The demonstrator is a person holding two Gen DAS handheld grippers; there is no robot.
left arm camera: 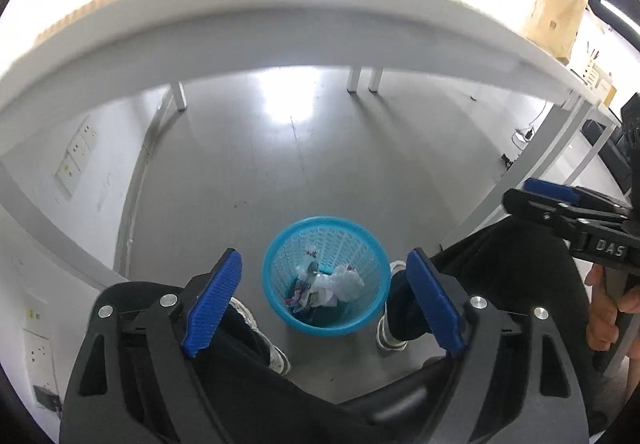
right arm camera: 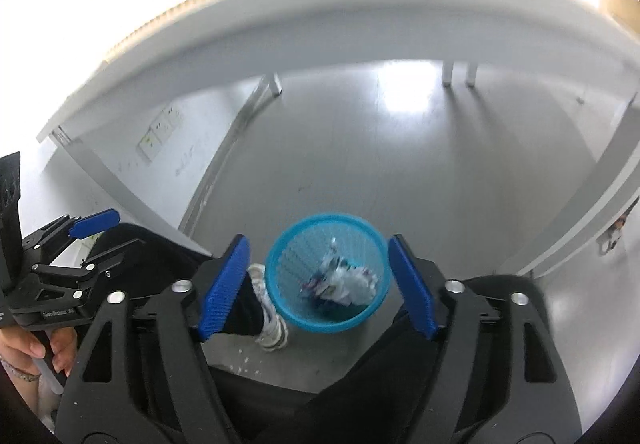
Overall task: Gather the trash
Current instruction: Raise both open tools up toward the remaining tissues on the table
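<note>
Left gripper [left arm camera: 325, 298]: pads spread wide with nothing between them, held above the knees and aimed down at the floor, so the bin sits in the gap at 12 o'clock.
Right gripper [right arm camera: 318, 286]: likewise wide apart and carrying nothing, tilted down over the same spot; it seems both tools are parked over the bin because that is where trash gets dropped.
Legs [left arm camera: 508, 268]: dark trousers and pale shoes at 5 and 7 o'clock of the bin, straddling it so it stays within easy reach.
Bin [left arm camera: 326, 324]: blue mesh basket upright on the grey floor between the feet.
Trash [left arm camera: 340, 284]: crumpled white paper and coloured wrappers lying in the bin's bottom.
Table [left arm camera: 256, 32]: white edge arching across at 12 o'clock, beyond the bin; its top is mostly hidden, so any remaining litter cannot be judged.
</note>
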